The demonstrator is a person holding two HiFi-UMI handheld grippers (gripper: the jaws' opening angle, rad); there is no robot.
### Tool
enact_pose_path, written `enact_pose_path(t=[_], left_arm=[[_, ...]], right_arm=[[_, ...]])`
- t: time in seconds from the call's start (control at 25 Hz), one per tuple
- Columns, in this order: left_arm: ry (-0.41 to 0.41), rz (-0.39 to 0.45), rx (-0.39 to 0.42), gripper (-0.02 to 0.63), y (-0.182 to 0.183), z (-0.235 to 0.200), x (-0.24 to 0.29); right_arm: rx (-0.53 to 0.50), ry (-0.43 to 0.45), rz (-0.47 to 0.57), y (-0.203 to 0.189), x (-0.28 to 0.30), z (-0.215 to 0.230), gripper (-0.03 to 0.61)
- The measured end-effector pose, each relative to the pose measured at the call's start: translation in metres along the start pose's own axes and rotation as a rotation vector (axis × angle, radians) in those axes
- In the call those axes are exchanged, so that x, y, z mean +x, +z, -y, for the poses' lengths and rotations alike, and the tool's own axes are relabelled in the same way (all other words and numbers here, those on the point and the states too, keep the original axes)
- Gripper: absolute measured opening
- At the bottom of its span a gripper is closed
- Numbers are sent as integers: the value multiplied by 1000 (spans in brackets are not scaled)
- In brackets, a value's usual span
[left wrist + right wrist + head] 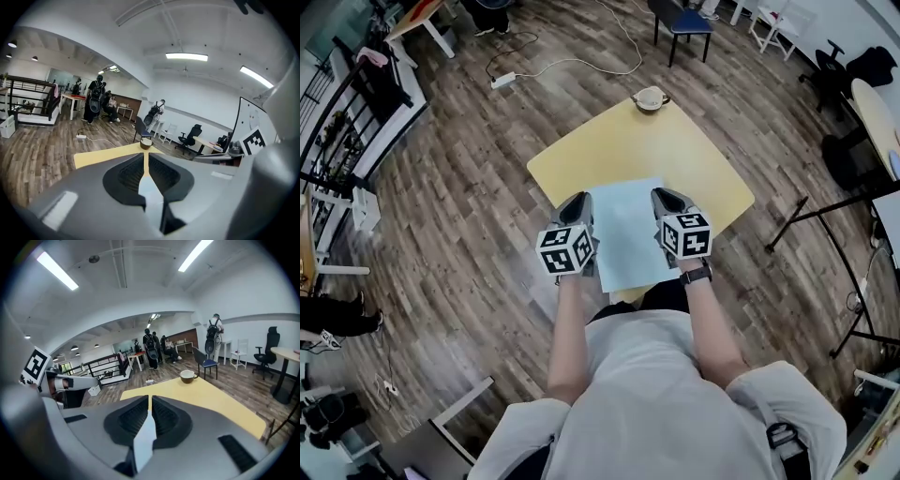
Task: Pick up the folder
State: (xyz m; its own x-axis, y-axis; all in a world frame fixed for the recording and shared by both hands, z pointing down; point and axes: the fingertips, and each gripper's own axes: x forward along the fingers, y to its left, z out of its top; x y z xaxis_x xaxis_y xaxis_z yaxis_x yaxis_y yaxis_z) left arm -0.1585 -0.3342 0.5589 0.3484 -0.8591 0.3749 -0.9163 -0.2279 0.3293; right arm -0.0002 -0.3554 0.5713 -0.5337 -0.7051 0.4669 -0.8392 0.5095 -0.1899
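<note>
A pale blue folder (626,234) lies flat on the yellow table (703,169), close to its near edge. My left gripper (578,208) hangs over the folder's left edge and my right gripper (667,200) over its right edge, both pointing away from me. In the left gripper view the jaws of my left gripper (146,159) are shut, with a strip of the folder (149,187) showing below them. The jaws of my right gripper (150,401) are also shut, above the folder (146,437). Neither holds anything that I can see.
A brown-and-white cup (650,97) stands at the table's far corner, and it shows ahead of each gripper as the cup (146,143) and the cup (188,376). A blue chair (684,21) stands beyond it. A power strip with a cable (503,81) lies on the wooden floor. People stand far off.
</note>
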Motion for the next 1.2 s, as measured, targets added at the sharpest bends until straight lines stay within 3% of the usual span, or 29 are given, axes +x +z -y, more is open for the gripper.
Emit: enact_pose_path(t=[0.24,0.44,0.48,0.56,0.6,0.88,1.2], left_arm=[[8,-121,-22,34,-46,-16,21],[-13,-213,-103,92,-81,-26,31],[-15,-232,-114,105,-88,-28,32],[-16,-268,-128,127,-102,-32,35],[-14,-281,-136,138,-107,-35,37],[0,-325,-243,330,-139,-44,46],[-9,-412,-256,348,-176,-46,51]], right_arm=[[40,-28,-68,-29,21,31,14],[74,-53,-134,-53,31,48,20],[80,-52,-154,-61,33,50,44],[94,-39,-201,-77,38,50,167],[103,-30,-220,-84,40,49,182],[175,-1,-257,-114,51,54,257],[237,-28,-346,-151,52,70,282]])
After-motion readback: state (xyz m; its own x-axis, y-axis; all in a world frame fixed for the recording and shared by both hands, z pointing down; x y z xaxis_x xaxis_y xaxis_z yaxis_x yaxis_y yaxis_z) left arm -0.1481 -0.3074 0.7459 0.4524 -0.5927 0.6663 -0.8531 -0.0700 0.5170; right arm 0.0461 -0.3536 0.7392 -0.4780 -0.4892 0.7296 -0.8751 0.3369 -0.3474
